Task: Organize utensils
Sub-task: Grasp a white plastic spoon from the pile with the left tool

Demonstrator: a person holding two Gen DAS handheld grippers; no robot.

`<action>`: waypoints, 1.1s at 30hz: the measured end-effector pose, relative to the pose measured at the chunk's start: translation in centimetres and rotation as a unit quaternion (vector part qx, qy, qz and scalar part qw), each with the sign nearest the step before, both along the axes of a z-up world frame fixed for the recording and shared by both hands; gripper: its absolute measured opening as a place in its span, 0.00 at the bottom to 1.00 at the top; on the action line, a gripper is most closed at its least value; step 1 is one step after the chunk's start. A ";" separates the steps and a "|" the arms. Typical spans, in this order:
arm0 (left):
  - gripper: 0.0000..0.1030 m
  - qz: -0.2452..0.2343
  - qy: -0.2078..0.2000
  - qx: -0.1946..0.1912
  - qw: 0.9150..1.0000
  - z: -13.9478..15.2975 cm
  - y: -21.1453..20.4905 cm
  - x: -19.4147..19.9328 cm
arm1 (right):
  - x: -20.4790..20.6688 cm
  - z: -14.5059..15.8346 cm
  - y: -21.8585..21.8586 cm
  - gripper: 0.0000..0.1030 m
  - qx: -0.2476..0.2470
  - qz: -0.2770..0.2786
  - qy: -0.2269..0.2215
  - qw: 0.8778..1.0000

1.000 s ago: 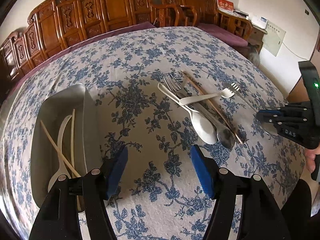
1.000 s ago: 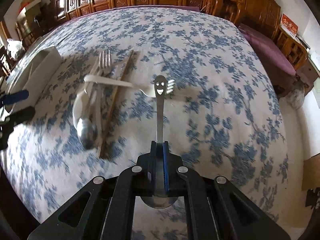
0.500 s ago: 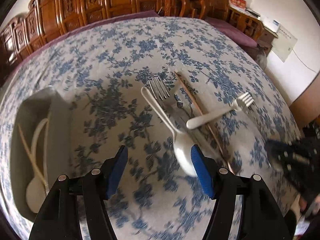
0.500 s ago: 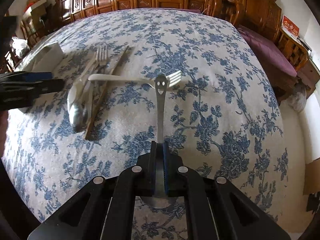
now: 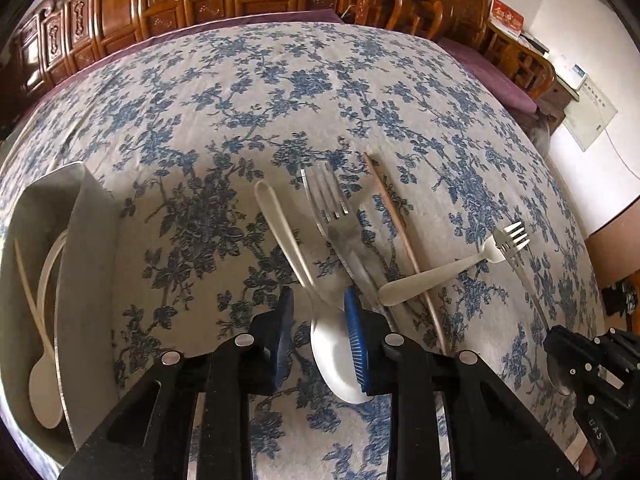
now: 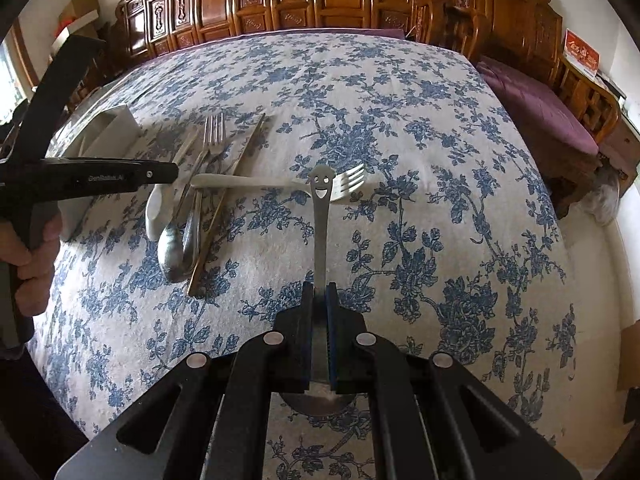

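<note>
My left gripper (image 5: 319, 294) stands over a white plastic spoon (image 5: 280, 224) on the flowered cloth. Its jaws are closing with the spoon's neck between them, and the left pad (image 5: 285, 320) is still apart from it. Beside the spoon lie a metal fork (image 5: 326, 196), a wooden chopstick (image 5: 404, 240) and a white plastic fork (image 5: 440, 272). My right gripper (image 6: 319, 292) is shut on a metal spoon with a smiling face (image 6: 320, 184) on its handle, held just above the cloth. In the left wrist view it sits at the lower right (image 5: 588, 364).
A grey tray (image 5: 90, 272) at the left holds a white spoon (image 5: 44, 384) and pale chopsticks (image 5: 26, 276). Another metal spoon (image 6: 172, 252) lies in the pile. Carved wooden chairs (image 6: 280, 4) ring the table's far side. A hand (image 6: 36, 248) grips the left tool.
My left gripper has moved right from beside the tray to the pile and sunk a little. Its jaws have narrowed around the white spoon. The right gripper has kept still, holding its spoon.
</note>
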State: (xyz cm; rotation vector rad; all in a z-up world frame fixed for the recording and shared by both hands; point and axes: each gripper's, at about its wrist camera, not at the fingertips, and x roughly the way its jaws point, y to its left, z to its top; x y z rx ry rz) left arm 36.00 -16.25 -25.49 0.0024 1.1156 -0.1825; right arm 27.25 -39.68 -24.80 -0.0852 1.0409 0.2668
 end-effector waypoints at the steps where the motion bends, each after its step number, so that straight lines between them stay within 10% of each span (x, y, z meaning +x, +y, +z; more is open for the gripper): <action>1: 0.24 0.003 0.000 0.003 1.000 0.0 0.3 0.0 | 0.0 0.0 0.1 0.07 -0.001 0.001 0.000 1.000; 18: 0.06 0.007 0.015 0.005 1.000 -0.5 2.5 0.2 | 0.0 0.1 1.3 0.07 -0.003 0.008 -0.007 1.000; 33: 0.06 -0.015 -0.056 0.011 0.998 6.0 5.8 -3.0 | -0.5 2.7 5.3 0.06 -0.012 0.028 -0.026 0.999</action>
